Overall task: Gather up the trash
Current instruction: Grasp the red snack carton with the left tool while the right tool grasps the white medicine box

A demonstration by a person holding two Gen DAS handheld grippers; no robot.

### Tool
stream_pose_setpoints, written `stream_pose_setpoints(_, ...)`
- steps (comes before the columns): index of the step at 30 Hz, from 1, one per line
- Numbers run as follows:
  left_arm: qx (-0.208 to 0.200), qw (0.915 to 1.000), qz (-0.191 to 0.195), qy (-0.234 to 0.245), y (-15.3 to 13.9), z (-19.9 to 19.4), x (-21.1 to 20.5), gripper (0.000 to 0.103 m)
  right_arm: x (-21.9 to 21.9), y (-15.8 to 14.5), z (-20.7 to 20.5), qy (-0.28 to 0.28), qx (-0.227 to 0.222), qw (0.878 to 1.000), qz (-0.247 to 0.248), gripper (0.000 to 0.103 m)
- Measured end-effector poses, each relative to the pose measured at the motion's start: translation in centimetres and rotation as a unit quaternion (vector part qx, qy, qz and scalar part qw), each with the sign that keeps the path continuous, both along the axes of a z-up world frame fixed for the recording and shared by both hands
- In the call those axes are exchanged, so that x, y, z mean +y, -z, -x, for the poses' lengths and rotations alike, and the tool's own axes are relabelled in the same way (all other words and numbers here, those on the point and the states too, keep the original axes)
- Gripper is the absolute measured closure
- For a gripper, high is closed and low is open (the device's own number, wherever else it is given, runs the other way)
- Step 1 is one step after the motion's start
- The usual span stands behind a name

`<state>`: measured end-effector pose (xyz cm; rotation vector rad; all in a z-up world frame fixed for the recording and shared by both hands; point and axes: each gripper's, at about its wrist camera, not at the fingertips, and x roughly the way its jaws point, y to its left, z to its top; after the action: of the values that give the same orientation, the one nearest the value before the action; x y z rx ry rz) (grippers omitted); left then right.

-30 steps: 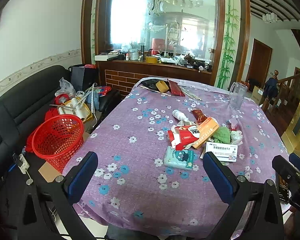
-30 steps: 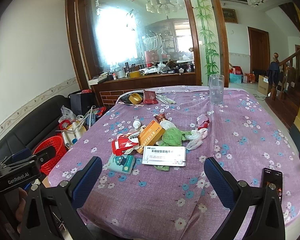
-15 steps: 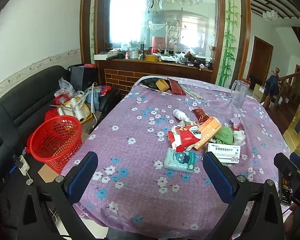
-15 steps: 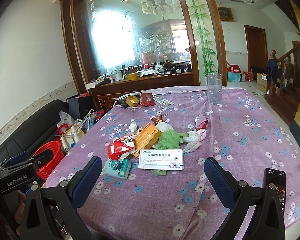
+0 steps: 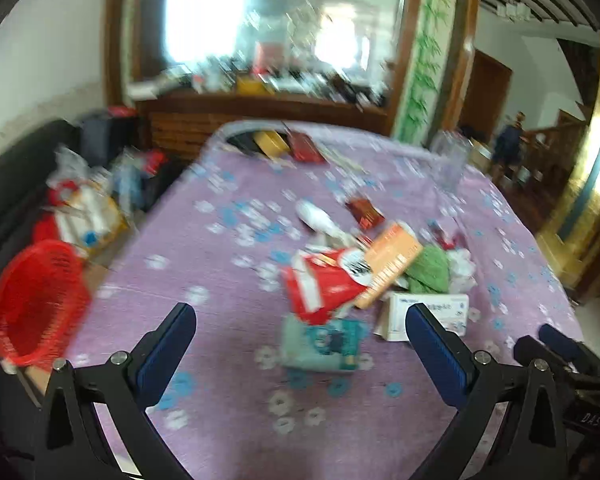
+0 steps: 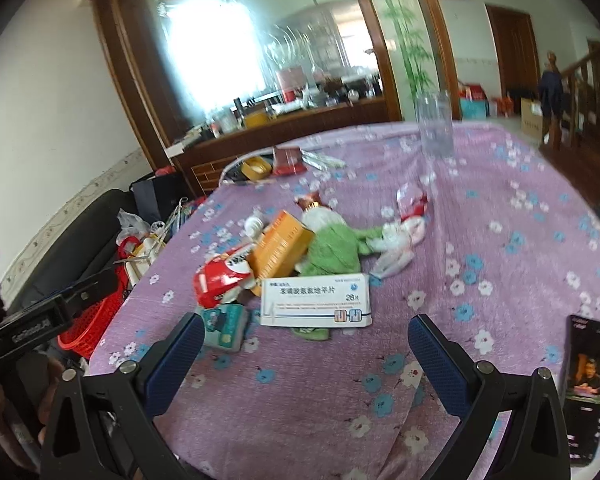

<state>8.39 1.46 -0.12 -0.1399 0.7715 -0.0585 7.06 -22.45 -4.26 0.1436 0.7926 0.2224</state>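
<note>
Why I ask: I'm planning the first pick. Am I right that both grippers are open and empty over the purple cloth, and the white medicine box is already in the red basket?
Not quite. Both the left gripper and right gripper are open and empty, but the white medicine box lies on the purple cloth, as the right wrist view shows. The red basket stands beside the table.

Between the wide-apart fingers of the left gripper [image 5: 301, 330] the purple tablecloth [image 5: 228, 288] lies bare up to the teal tissue pack [image 5: 323, 345], with the red packet [image 5: 320, 284] and orange box [image 5: 388, 264] piled just beyond it. Ahead of the open right gripper [image 6: 306, 338] the cloth is free up to the white medicine box [image 6: 315, 295]. A phone [image 6: 586, 388] lies beside its right finger and the tissue pack touches its left finger.
</note>
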Motion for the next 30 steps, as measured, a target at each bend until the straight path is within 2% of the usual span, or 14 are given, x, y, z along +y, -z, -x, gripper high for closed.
stream_pose_setpoints(2,0.033,0.9988,0.032,0.017,1.4,-2.3,-0.1,0.000,-0.5,1.0,-1.1,0.005,0.016,1.000,-0.009,0.000)
stream_pose_setpoints(5,0.073,0.9953,0.059,0.021,3.6,-5.6,-0.2,0.000,-1.1,2.2,-2.9,0.010,0.038,0.999,-0.026,0.000)
stream_pose_setpoints(12,0.120,0.9906,0.065,0.002,6.8,-10.5,-0.3,0.000,-1.8,5.5,-7.1,0.016,0.090,0.995,-0.045,0.000)
stream_pose_setpoints(16,0.138,0.9869,0.083,-0.009,7.7,-11.3,0.5,0.004,-2.1,7.2,-9.4,0.016,0.109,0.992,-0.067,0.000)
stream_pose_setpoints(22,0.130,0.9857,0.107,-0.011,7.4,-11.5,1.2,0.029,-2.1,9.1,-11.3,0.008,0.133,0.987,-0.093,0.007)
stream_pose_setpoints(23,0.127,0.9857,0.110,-0.013,7.3,-11.5,1.2,0.035,-2.0,9.4,-11.4,0.005,0.135,0.987,-0.090,0.013)
stream_pose_setpoints(24,0.127,0.9849,0.117,-0.012,7.2,-11.5,1.4,0.050,-1.9,9.6,-11.5,0.004,0.139,0.986,-0.091,0.021)
stream_pose_setpoints(25,0.128,0.9834,0.128,-0.009,7.3,-11.5,1.6,0.058,-1.9,9.8,-11.5,0.002,0.145,0.985,-0.098,0.025)
stream_pose_setpoints(26,0.126,0.9820,0.140,-0.010,7.1,-11.2,1.8,0.066,-1.8,9.9,-11.5,-0.003,0.146,0.984,-0.104,0.032)
stream_pose_setpoints(27,0.121,0.9821,0.144,-0.012,7.0,-11.0,2.0,0.074,-1.7,9.8,-11.4,-0.005,0.147,0.983,-0.107,0.042)
stream_pose_setpoints(30,0.112,0.9812,0.156,-0.007,6.5,-10.4,2.2,0.090,-1.4,9.4,-10.9,-0.013,0.140,0.984,-0.107,0.054)
